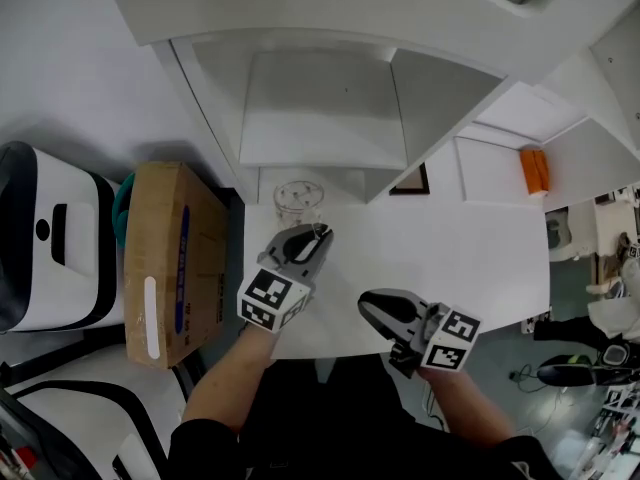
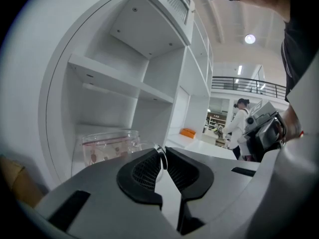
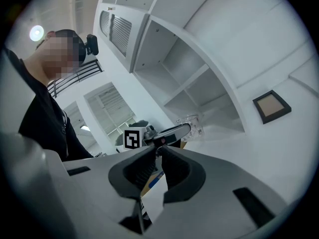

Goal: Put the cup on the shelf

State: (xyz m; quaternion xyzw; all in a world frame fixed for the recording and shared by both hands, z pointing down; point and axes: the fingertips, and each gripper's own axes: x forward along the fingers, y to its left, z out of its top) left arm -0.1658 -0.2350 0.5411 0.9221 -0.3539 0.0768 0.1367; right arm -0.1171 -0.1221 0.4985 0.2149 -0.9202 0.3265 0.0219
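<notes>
Head view: the left hand-held gripper (image 1: 314,236) holds a clear cup (image 1: 298,202) at the foot of the white shelf (image 1: 320,118), over the tabletop (image 1: 480,258); the right hand-held gripper (image 1: 368,306) hangs nearby. Left gripper view: the jaws pinch the cup's handle (image 2: 160,156). Right gripper view: jaws together, nothing between them.

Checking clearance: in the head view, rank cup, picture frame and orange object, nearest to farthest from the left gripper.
1. cup, gripped by the left gripper.
2. picture frame, to the right, further back.
3. orange object, far right.
</notes>
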